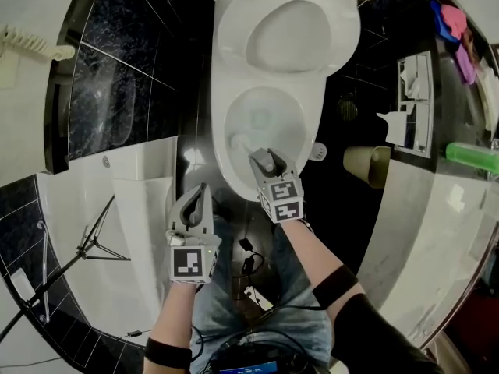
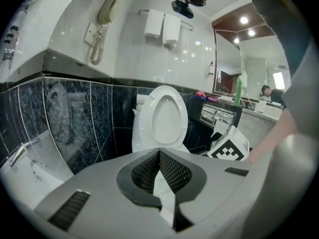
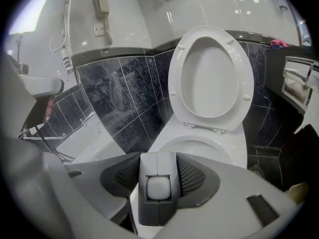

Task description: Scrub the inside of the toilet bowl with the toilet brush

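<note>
The white toilet [image 1: 226, 92] stands with seat and lid [image 3: 209, 78] raised, and its bowl rim [image 3: 199, 148] lies open below. My right gripper [image 1: 261, 158] hangs over the bowl's near edge, shut on the grey handle of the toilet brush [image 3: 158, 183]. The handle runs down between the mesh pads. The brush head [image 1: 238, 140] sits inside the bowl at its near left side. My left gripper [image 1: 204, 189] hovers outside the bowl, left of its front, jaws shut with nothing between them. From there the toilet [image 2: 167, 118] shows straight ahead.
A white bathtub ledge [image 1: 101, 232] and a black tripod [image 1: 90, 244] lie at the left. A tan bin [image 1: 366, 164] stands on the dark floor right of the toilet. The counter holds a green bottle [image 1: 472, 156]. Cables [image 1: 249, 263] trail by the person's legs.
</note>
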Demonstrator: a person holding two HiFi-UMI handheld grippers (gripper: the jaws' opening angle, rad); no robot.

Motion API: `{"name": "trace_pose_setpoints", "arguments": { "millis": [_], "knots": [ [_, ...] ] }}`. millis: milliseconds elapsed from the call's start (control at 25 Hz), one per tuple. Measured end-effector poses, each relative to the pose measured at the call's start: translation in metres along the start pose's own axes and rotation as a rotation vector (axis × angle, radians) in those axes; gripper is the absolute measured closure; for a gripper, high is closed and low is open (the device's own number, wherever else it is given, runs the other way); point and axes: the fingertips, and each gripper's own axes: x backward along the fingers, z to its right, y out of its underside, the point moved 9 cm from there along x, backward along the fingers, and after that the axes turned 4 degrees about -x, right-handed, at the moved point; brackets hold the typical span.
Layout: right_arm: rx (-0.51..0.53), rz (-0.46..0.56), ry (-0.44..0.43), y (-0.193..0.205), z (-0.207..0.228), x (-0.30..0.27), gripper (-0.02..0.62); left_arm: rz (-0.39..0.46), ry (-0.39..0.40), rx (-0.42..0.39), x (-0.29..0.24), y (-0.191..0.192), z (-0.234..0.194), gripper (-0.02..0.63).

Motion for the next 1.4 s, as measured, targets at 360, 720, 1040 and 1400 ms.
{"name": "trace_pose_setpoints", "arguments": {
  "millis": [360, 720, 1040, 1400],
  "knots": [
    [-0.049, 0.086, 0.029, -0.042, 0.019, -0.041, 0.377, 0.005, -0.018, 0.006, -0.010, 0.003, -0.009, 0.604],
    [-0.098, 0.175, 0.059, -0.078, 0.062, -0.073, 0.387, -0.006, -0.021, 0.015, -0.031, 0.004, -0.001, 0.603],
    [-0.094, 0.222, 0.119, -0.093, 0.109, -0.073, 0.390, -0.026, -0.001, -0.009, -0.047, 0.006, 0.016, 0.604],
    [-0.084, 0.270, 0.207, -0.106, 0.162, -0.039, 0.390, -0.028, 0.039, -0.019, -0.061, -0.002, 0.044, 0.604]
  ]
}}
